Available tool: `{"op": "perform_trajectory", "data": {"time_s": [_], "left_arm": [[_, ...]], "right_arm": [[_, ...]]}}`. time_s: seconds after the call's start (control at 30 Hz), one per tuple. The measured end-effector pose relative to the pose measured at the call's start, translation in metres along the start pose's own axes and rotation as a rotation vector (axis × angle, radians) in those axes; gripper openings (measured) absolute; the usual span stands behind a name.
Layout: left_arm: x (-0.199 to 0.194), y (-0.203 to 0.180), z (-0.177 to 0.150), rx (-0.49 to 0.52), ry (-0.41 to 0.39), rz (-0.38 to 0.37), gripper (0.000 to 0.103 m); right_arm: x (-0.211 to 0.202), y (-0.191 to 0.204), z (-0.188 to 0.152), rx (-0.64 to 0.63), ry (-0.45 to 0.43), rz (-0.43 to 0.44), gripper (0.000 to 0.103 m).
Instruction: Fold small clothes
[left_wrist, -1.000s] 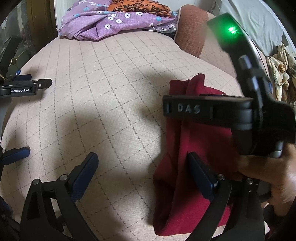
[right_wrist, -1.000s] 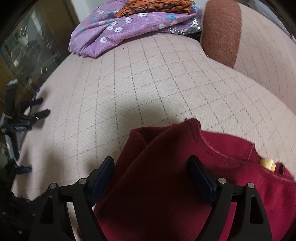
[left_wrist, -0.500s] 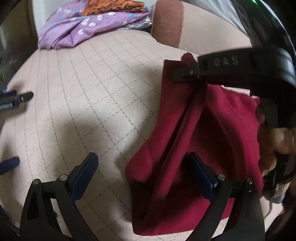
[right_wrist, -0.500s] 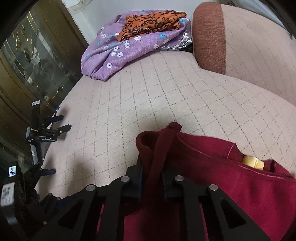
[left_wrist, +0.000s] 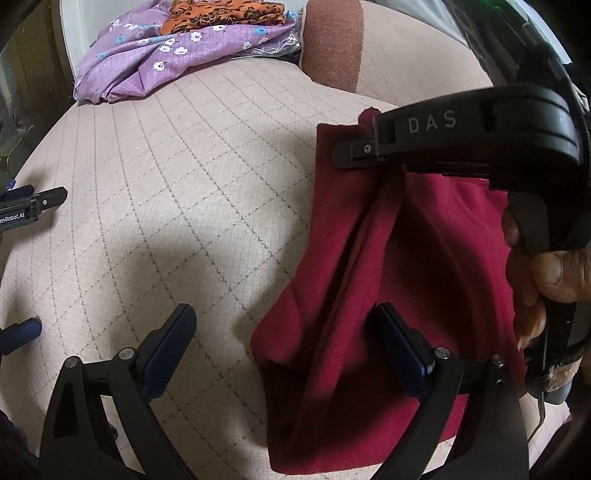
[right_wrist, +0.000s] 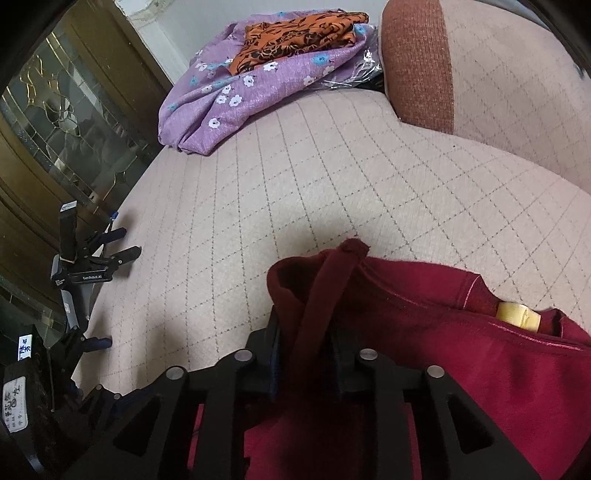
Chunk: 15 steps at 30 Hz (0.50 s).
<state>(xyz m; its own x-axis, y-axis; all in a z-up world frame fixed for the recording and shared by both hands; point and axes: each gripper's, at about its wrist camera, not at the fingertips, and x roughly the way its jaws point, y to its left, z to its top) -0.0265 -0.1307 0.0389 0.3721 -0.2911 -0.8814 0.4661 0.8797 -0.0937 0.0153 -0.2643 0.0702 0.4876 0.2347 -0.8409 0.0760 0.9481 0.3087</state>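
A small dark red garment (left_wrist: 424, 266) lies on the beige quilted cushion (left_wrist: 184, 184) at the right. My right gripper (right_wrist: 304, 354) is shut on the red garment's (right_wrist: 461, 343) far left corner and lifts it off the cushion; a yellow label (right_wrist: 517, 315) shows at its neckline. In the left wrist view that gripper (left_wrist: 354, 157) holds the corner up so a fold hangs down. My left gripper (left_wrist: 288, 350) is open, its right finger (left_wrist: 400, 349) against the garment's lower part and its left finger (left_wrist: 170, 339) over bare cushion.
A purple flowered cloth (left_wrist: 177, 55) with an orange patterned cloth (left_wrist: 225, 14) on it lies at the back. A brown-banded cushion (right_wrist: 417, 62) stands at the back right. Spare black grippers (right_wrist: 85, 273) rest off the cushion's left edge by a glass-panelled door (right_wrist: 55, 122).
My right gripper has shut on the garment's corner and raised it. The left gripper has stayed open and shifted closer to the garment.
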Motion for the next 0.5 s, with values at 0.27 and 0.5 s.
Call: {"op": "perform_trajectory", "data": {"time_s": [0.27,0.5], "left_arm": [[0.002,0.003,0.001,-0.023,0.019,-0.02,0.098],[-0.003,0.001,0.003,-0.038,0.035,-0.049,0.082]], "right_arm": [[0.01,0.004,-0.004,-0.016,0.004,-0.033,0.022],[-0.002,-0.001,-0.005,-0.014,-0.02,0.01,0.017]]}}
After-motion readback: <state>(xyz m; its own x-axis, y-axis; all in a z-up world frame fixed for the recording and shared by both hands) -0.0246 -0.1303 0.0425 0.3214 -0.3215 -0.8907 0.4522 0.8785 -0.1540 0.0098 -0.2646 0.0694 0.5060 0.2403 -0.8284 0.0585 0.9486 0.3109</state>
